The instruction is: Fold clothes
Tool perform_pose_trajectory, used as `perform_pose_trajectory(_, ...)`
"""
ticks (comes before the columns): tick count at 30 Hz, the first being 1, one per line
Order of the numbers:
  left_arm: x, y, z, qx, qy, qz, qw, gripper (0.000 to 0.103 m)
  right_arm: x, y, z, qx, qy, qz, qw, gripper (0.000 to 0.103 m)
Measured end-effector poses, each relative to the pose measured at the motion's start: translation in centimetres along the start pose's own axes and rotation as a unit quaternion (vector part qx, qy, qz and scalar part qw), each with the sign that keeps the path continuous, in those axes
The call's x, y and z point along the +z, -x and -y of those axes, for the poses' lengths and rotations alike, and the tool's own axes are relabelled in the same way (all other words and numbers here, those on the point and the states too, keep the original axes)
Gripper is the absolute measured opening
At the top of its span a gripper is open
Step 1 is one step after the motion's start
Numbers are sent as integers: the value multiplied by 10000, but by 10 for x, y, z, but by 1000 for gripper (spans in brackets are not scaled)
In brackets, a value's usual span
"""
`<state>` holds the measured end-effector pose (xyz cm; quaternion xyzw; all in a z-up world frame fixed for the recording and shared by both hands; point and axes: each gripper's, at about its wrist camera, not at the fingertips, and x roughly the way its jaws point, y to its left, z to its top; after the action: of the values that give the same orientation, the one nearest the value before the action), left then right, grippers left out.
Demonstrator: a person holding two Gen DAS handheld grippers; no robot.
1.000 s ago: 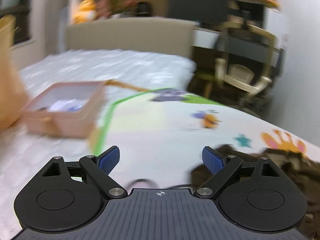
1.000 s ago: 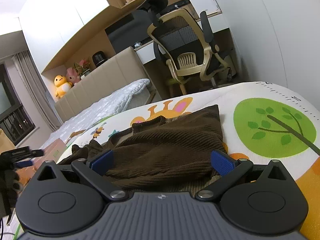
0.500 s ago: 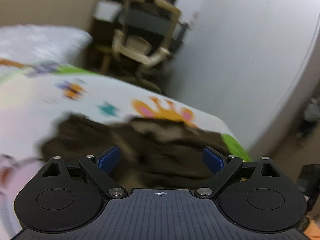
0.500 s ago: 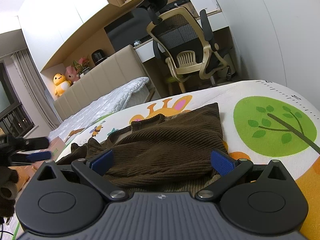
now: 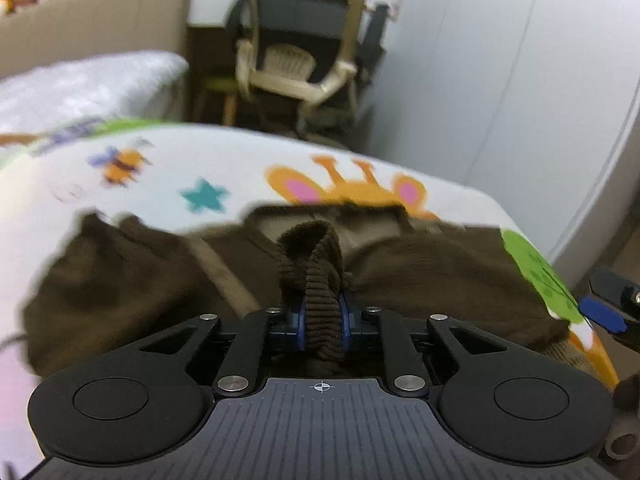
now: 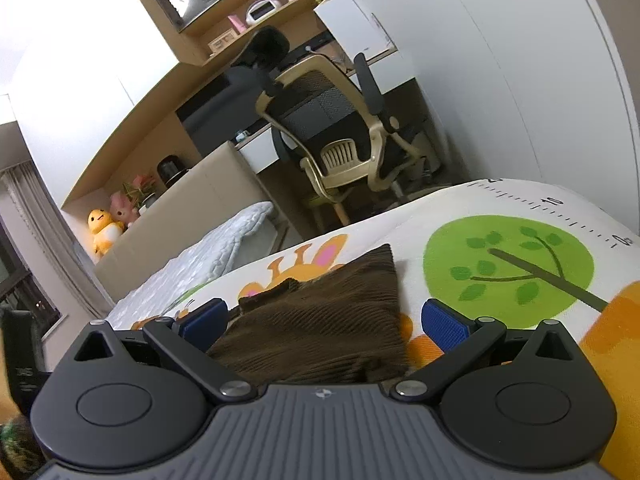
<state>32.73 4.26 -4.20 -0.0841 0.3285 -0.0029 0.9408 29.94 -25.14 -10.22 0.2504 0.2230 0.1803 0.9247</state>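
We see a brown corduroy garment point(image 5: 420, 272) lying crumpled on a bed cover point(image 5: 168, 168) printed with a bee, a teal star, an orange animal with pink ears and a green tree. Our left gripper point(image 5: 322, 316) is clamped on a bunched fold of that garment: the ribbed cloth stands up between the two blue pads point(image 5: 301, 322), which press it from both sides, and a loop of it rises just ahead of them. The rest of the garment spreads to either side of the fold, with a paler inner lining showing near the collar. At the right edge of the left wrist view a blue pad of the other gripper shows, near the garment's right end.

In the right wrist view our right gripper point(image 6: 324, 322) has its fingers spread wide, holding nothing; the garment's edge point(image 6: 320, 320) lies between and under them, though we cannot tell whether the pads touch it. Beyond the bed stand an office chair point(image 6: 332, 120), a desk and shelves, and a yellow plush toy point(image 6: 102, 228) sits behind the headboard
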Motion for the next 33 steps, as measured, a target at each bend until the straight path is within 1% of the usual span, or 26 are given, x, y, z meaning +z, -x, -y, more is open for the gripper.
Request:
perform_pose_trajectory(2, -2, 6, -10, 229, -90, 38, 9997, 17, -1, -2, -1, 2, 47, -34, 10000, 103)
perform_pose_trajectory(3, -6, 6, -17, 375, -90, -17, 9993, 17, -1, -3, -1, 4, 72, -55, 10000, 103)
perform_pose_trajectory(4, -10, 6, -23, 397, -68, -89, 9992, 18, -1, -4, -2, 6, 86, -83, 9999, 103)
perform_pose_trajectory(5, -14, 6, -28, 367, -42, -160, 9992, 19, -1, -6, -2, 8, 90, -115, 9999, 103)
perform_pose_trajectory(6, -16, 8, -31, 298, -27, -164, 9994, 24, -2, -7, -2, 1, 95, -146, 9998, 103)
perform_pose_trajectory(8, -20, 19, -31, 85, -48, -65, 9999, 31, -2, -8, 0, -17, 89, -176, 9998, 103)
perform_pose_trajectory(10, -20, 34, -26, -58, -193, 59, 9998, 56, -1, -9, 0, -26, 68, -188, 9998, 103)
perform_pose_trajectory(11, -20, 43, -23, -92, -306, 166, 9994, 60, -1, -9, 0, -25, 66, -195, 9998, 103)
perform_pose_trajectory(13, -16, 59, -18, 25, -620, 420, 9972, 71, -2, -9, 0, -14, 71, -212, 9997, 103)
perform_pose_trajectory(15, -9, 63, -16, 313, -878, 576, 9940, 77, -2, -10, 1, -4, 77, -230, 9997, 103)
perform_pose_trajectory(16, -5, 62, -16, 483, -982, 609, 9921, 78, -2, -10, 1, -2, 80, -238, 9997, 103)
perform_pose_trajectory(17, -3, 58, -18, 560, -1006, 551, 9918, 78, -2, -10, 1, -1, 82, -245, 9997, 103)
perform_pose_trajectory(19, 2, 46, -23, 638, -989, 359, 9924, 77, -2, -11, 1, 0, 86, -261, 9996, 103)
perform_pose_trajectory(20, 5, 38, -27, 662, -875, 236, 9937, 77, -2, -11, 0, -2, 81, -264, 9996, 103)
perform_pose_trajectory(22, 15, 21, -42, 689, -316, 51, 9971, 74, -2, -11, 1, -8, 50, -274, 9996, 103)
perform_pose_trajectory(23, 22, 14, -50, 650, 77, -14, 9979, 74, -2, -11, 2, -12, 37, -282, 9996, 103)
perform_pose_trajectory(25, 38, 1, -65, 511, 862, -134, 9949, 75, -3, -11, 3, -16, 22, -305, 9995, 103)
perform_pose_trajectory(26, 45, -5, -70, 479, 1165, -224, 9918, 75, -3, -11, 3, -17, 21, -315, 9995, 103)
perform_pose_trajectory(27, 52, -13, -72, 555, 1354, -356, 9886, 74, -3, -12, 3, -18, 21, -325, 9995, 103)
perform_pose_trajectory(28, 56, -22, -72, 701, 1415, -503, 9862, 72, -3, -12, 3, -18, 19, -333, 9994, 103)
perform_pose_trajectory(29, 58, -29, -70, 812, 1357, -627, 9854, 71, -4, -13, 3, -19, 13, -341, 9994, 103)
perform_pose_trajectory(30, 57, -36, -67, 920, 1182, -737, 9860, 68, -4, -13, 4, -20, 4, -349, 9994, 103)
perform_pose_trajectory(32, 52, -46, -61, 1148, 790, -895, 9862, 54, -4, -13, 5, -21, -26, -360, 9993, 103)
perform_pose_trajectory(33, 49, -45, -62, 1207, 682, -875, 9865, 41, -4, -13, 6, -23, -44, -366, 9993, 103)
